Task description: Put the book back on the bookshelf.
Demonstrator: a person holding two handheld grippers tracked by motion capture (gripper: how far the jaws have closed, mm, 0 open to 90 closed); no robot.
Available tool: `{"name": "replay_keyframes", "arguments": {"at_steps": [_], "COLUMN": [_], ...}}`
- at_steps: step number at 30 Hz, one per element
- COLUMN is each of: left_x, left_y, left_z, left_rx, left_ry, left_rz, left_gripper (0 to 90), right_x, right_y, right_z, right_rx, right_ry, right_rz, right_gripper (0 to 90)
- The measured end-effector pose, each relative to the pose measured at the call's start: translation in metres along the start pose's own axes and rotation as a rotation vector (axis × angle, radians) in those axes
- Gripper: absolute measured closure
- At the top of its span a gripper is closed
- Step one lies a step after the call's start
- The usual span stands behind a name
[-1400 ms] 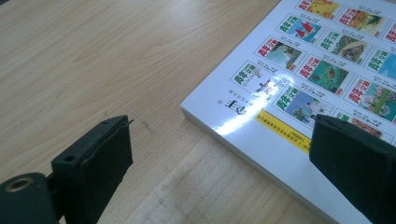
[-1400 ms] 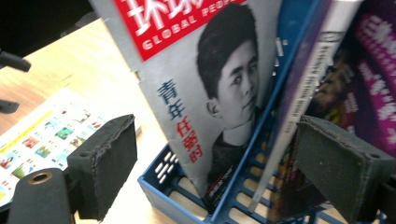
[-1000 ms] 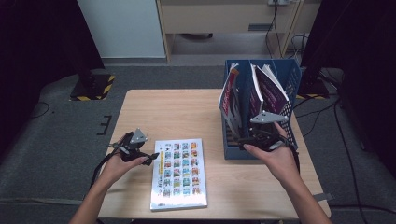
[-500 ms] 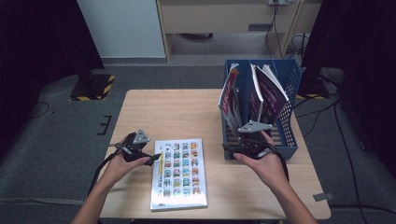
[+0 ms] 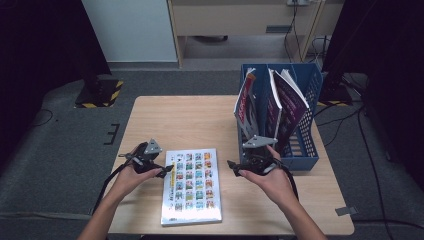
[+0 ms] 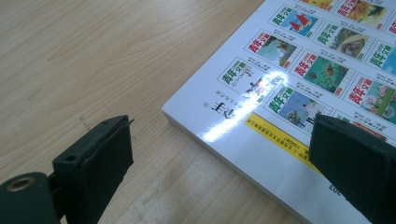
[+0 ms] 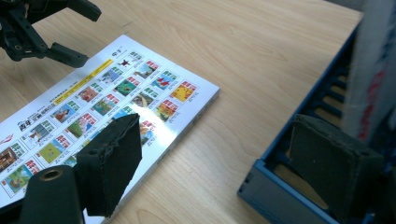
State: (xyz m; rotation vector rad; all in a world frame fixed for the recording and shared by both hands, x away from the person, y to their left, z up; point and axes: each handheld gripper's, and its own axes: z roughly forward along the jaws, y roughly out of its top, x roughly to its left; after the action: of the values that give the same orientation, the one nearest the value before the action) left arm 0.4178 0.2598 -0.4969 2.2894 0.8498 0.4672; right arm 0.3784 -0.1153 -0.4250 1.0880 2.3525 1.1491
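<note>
**Open jaws on both sides of a flat book, with the blue rack standing loaded**

A blue slatted file rack stands at the right side of the wooden table, reaching back to the far edge. Dividers split it into upright compartments that open upward. In the high view several magazines stand on edge in it, leaning slightly: one with a red and white cover sits in the leftmost slot, and others with dark purple covers fill the slots to its right. How many lie behind the front ones cannot be told. In the right gripper view the rack's low front wall shows as a blue rim with slots in its floor, and a blurred white and red cover rises from it.

The book lies flat on the table, outside the rack, in the near middle between the two hands. Its white cover carries a grid of small coloured pictures and a yellow strip near one edge.

The left gripper rests low at the book's left edge; in the left gripper view its jaws stand wide apart, one over bare wood and one over the cover, straddling the book's corner without pressing on it. The right gripper is low in the gap between the book and the rack; in its own view the jaws are spread wide with nothing between the pads, one over the book's edge and one before the rack's front wall. The left gripper shows farther off there, at the book's other side.
</note>
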Motion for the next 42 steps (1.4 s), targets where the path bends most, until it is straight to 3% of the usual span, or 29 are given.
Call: {"name": "replay_keyframes", "arguments": {"at_steps": [15,28,32,38,42], "left_x": [0.001,0.0,0.002,0.002,0.002], "left_y": [0.001,0.011,0.015,0.018,0.02], "left_z": [0.0,0.01,0.012,0.017,0.021], "left_rx": [-0.001,0.036,0.05,0.059,0.068], "left_ry": [0.005,0.016,0.028,0.037,0.03], "left_rz": [-0.001,0.011,0.005,-0.004,-0.013], "left_gripper": [5.9,6.2,6.3,7.8,9.9], "right_x": [0.018,0.041,0.044,0.046,0.046], "right_y": [-0.008,-0.019,-0.026,-0.033,-0.035], "right_z": [0.02,0.044,0.051,0.058,0.055], "right_rx": [0.031,0.066,0.089,0.129,0.126], "right_ry": [0.031,0.073,0.103,0.09,0.092], "right_rz": [-0.009,-0.049,-0.045,-0.062,-0.08], "right_gripper": [15.7,15.1,17.8,22.1,25.1]}}
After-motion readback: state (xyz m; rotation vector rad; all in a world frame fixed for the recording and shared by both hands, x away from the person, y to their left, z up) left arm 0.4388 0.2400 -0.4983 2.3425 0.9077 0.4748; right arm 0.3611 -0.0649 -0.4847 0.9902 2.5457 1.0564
